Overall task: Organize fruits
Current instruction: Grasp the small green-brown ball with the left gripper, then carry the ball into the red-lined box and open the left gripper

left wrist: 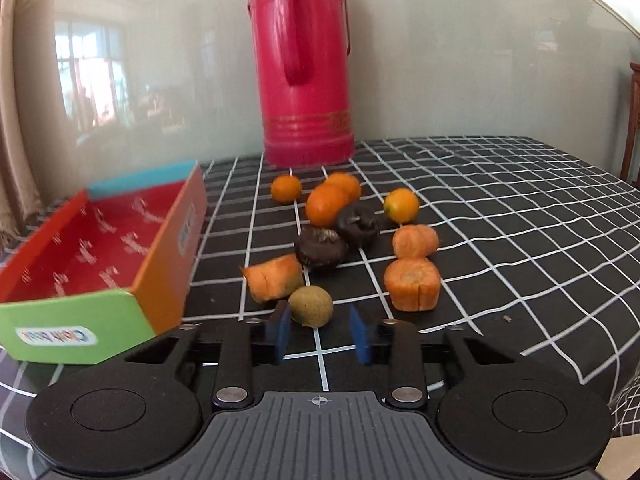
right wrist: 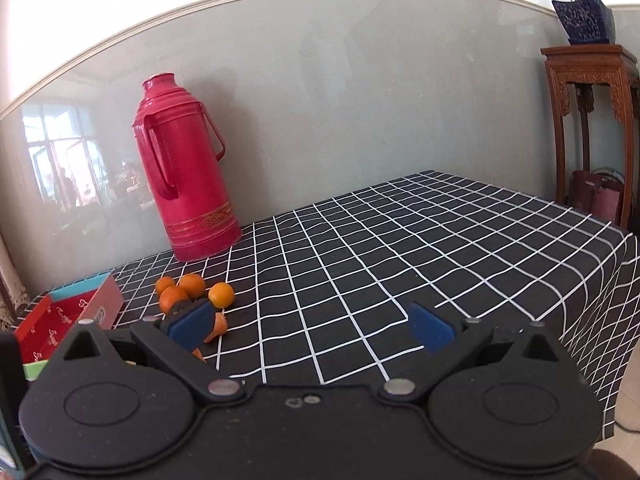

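Note:
Fruit lies in a heap on the black checked tablecloth: several small oranges, two dark brown round fruits and three orange cut pieces. A small green-brown round fruit sits nearest, just past the tips of my left gripper. It is close to the left pad, and the jaws stand a narrow gap apart with neither pad pressing on it. My right gripper hangs wide open over bare cloth, right of the oranges; its left finger hides part of the heap.
An open cardboard box with a red inside stands left of the fruit, also seen as the box. A tall pink thermos stands behind the heap against the wall. A wooden stand with a potted plant is beyond the table's right edge.

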`<state>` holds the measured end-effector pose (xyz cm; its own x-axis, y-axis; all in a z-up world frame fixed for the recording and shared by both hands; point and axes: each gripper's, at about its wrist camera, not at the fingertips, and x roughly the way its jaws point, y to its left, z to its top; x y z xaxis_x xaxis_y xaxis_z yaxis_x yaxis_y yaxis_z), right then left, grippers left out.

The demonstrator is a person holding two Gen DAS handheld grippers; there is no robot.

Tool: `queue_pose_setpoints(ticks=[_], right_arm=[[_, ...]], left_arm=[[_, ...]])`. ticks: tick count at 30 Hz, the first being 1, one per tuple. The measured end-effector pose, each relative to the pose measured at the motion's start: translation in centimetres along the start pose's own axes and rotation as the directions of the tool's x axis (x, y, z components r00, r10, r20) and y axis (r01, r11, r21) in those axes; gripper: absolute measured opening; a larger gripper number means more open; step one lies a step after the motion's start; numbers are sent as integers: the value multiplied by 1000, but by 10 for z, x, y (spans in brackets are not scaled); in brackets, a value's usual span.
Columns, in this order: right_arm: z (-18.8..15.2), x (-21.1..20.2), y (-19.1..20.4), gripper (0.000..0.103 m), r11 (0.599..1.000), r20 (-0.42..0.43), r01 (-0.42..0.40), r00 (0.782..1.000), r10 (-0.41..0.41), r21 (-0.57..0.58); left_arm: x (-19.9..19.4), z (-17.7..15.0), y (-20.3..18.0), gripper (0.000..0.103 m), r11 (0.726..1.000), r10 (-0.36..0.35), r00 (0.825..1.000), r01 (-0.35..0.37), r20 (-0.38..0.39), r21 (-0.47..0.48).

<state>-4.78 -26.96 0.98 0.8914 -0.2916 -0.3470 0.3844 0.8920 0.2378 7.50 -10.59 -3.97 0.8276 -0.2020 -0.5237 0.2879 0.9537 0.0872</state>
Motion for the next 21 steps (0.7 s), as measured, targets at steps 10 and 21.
queue_pose_setpoints(ticks=[10, 21], right_arm=[[-1, 6, 0, 98, 1000, -20, -10, 1000, 10, 7], [-11, 23, 26, 98, 998, -83, -61, 995, 59, -27]], left_arm=[[4, 2, -1, 25, 1000, -2, 1000, 2, 31, -6], [-18, 34, 80, 25, 963, 237, 967, -222, 88, -152]])
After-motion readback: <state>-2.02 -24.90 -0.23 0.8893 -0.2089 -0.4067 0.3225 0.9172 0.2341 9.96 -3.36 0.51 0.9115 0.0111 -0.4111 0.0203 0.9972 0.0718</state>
